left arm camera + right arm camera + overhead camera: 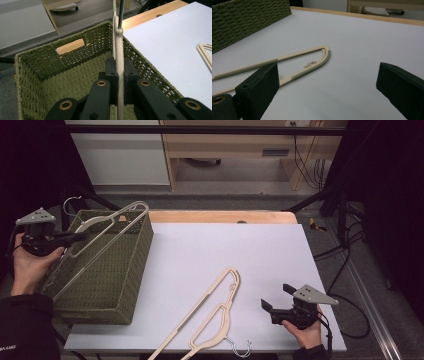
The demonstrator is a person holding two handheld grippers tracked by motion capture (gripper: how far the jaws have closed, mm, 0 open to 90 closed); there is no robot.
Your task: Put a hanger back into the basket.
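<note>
A: Fingers [111, 75] of the left gripper [120, 82] are pinched on hanger 1 [119, 50], held over the basket [62, 43].

B: Noted. Right gripper [327, 82] fingers spread, empty. Hanger 2 [210, 315] is judged light, stiff, slippery; the ribbed shoulder is preferred for grasping.

Your second hanger [210, 315] runs off the bottom edge; the basket [107, 285] hides the first hanger's [100, 227] lower end.

A white-topped table [210, 250] with a wooden far edge was seen mid-frame, on which a green woven basket [115, 280] was set at the left and a cream hanger [212, 317] was laid flat at lower centre.
</note>
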